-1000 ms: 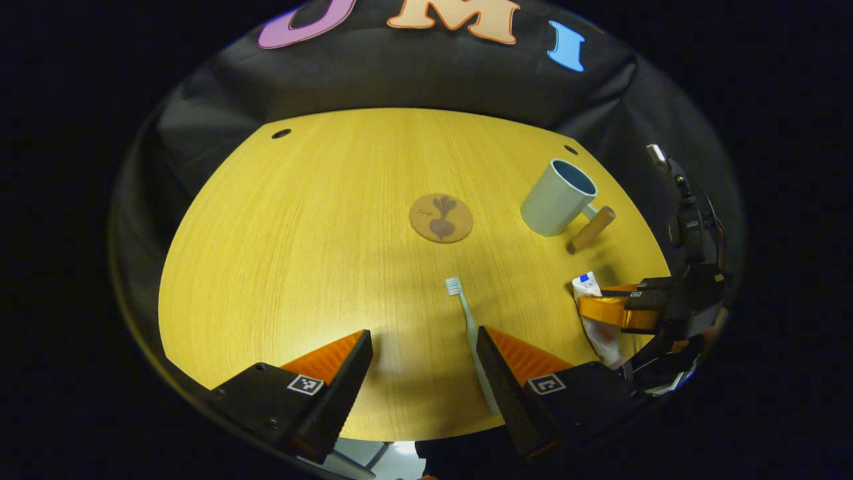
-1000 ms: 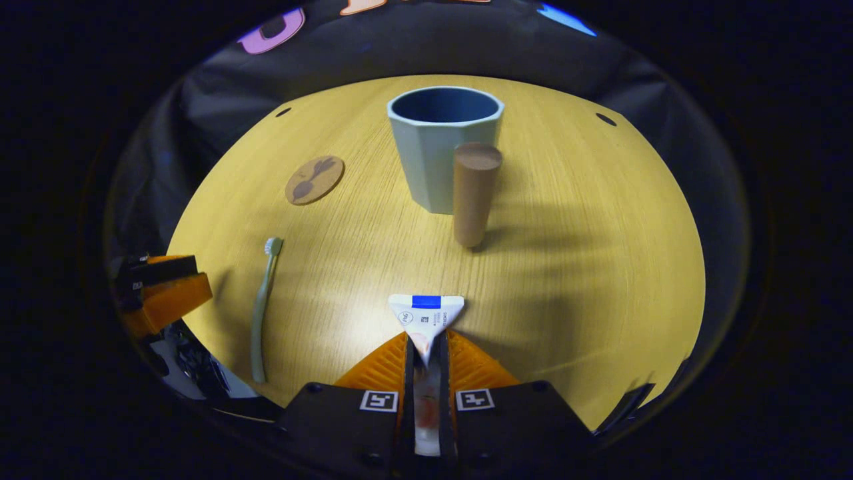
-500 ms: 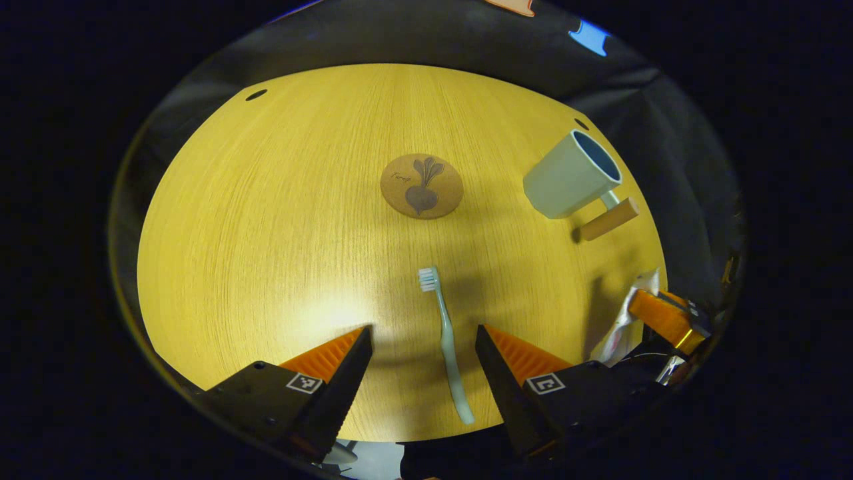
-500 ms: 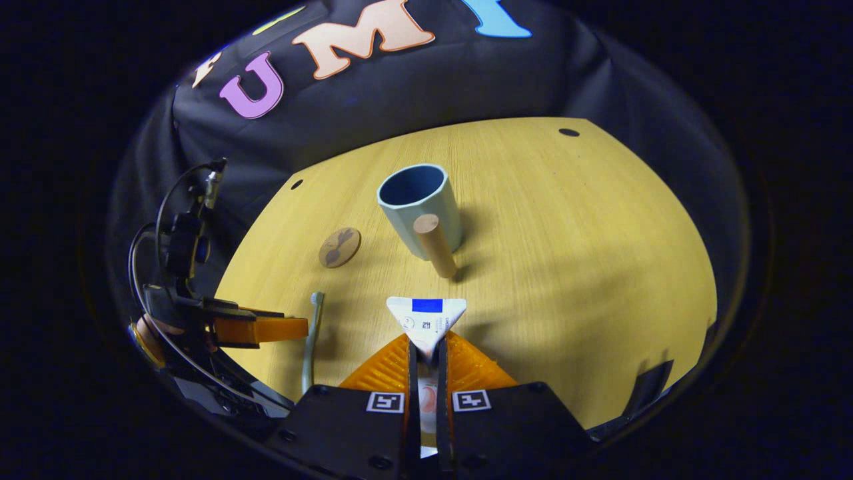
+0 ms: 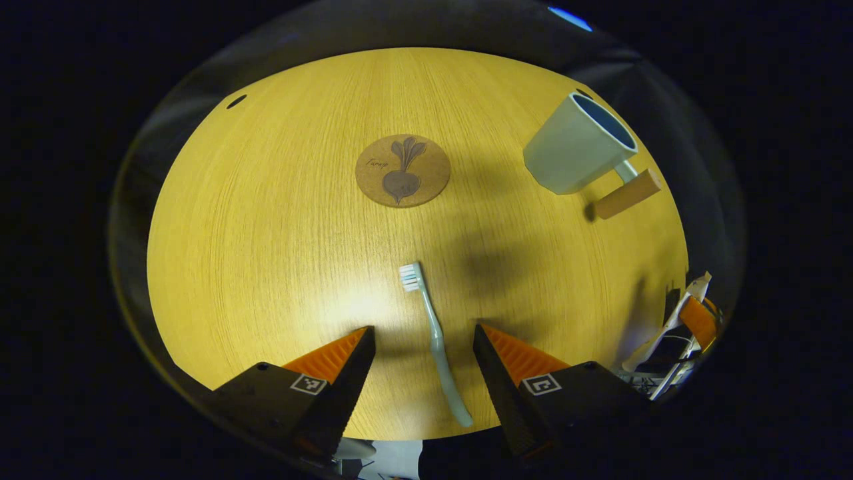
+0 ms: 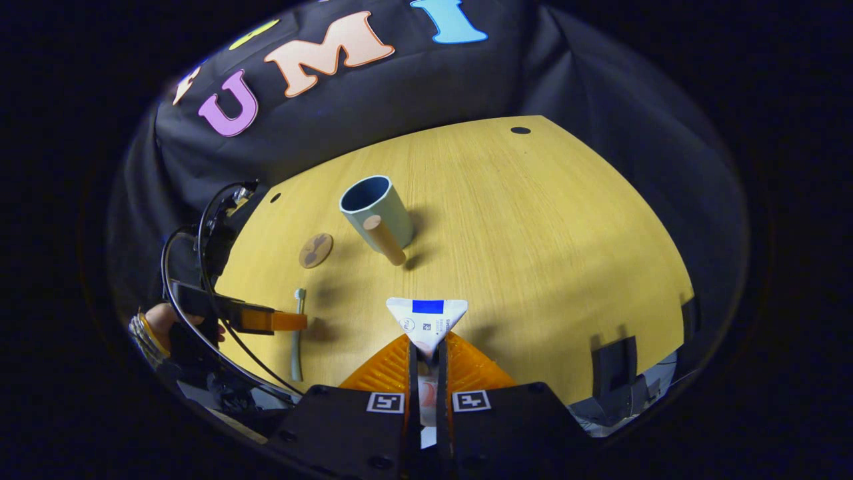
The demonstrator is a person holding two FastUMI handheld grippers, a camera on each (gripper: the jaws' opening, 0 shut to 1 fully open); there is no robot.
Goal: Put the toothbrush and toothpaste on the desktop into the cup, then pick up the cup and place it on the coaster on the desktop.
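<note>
Presently catalogued, one booth with a desktop (image 5: 266,220) of yellow wood grain, its far corners each pierced by a small dark hole. Black cloth wall (image 6: 400,100) hangs behind and to the sides of the surface, draped in folds.

Item: coaster (image 5: 402,171), round, cork-brown, printed with a dark beet figure; lies flat near the middle of the surface, apart from everything else.

Item: cup (image 5: 578,152), pale grey-green outside, darker blue inside, upright on the desktop toward the far right in the left gripper view; a brown cylindrical handle (image 5: 628,194) juts from its side.

Item: toothbrush (image 5: 432,337), pale green with white bristles, flat on the wood, head pointing toward the coaster.

Item: left gripper (image 5: 422,337), fingers spread wide, low over the near edge, the toothbrush handle lying between them and touching neither. A hand (image 6: 174,321) holds it, seen in the right gripper view.

Item: right gripper (image 6: 427,343), fingers pressed onto the toothpaste (image 6: 427,319), a white tube with a blue stripe, its flat crimped end fanning out ahead of the fingertips, raised above the near part of the desktop and well short of the cup.
</note>
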